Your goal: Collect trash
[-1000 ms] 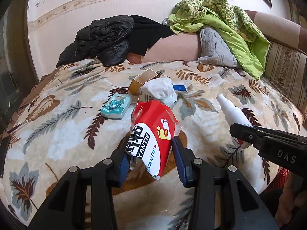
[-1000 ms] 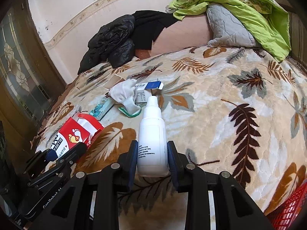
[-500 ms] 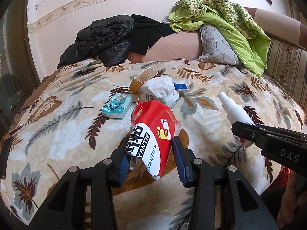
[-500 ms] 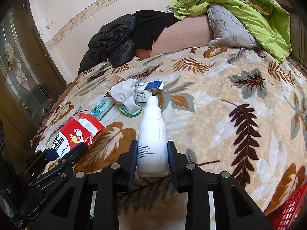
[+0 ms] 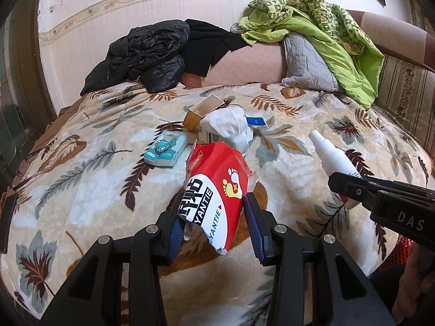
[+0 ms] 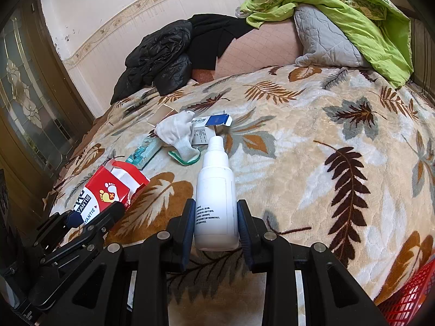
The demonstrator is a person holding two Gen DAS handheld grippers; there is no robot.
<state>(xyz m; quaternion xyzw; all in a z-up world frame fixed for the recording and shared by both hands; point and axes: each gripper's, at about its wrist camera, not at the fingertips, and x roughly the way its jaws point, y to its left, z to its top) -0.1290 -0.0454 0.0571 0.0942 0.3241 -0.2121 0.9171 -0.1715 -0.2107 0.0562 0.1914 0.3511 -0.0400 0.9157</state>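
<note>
Pinching a red packet point(image 5: 214, 193), the left hand-held gripper point(image 5: 214, 225); clamping a white bottle point(image 6: 216, 201), the right hand-held gripper point(image 6: 216, 231).

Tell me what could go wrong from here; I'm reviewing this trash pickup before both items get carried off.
1. The left gripper pinches only the lower end of the torn red YANTIE box, which looks crumpled; it could buckle and slip out.
2. The right gripper holds the smooth white bottle near its base only, so the bottle could pivot or slide.
3. The red basket shows only at the frame edge, so a drop could miss it.
</note>
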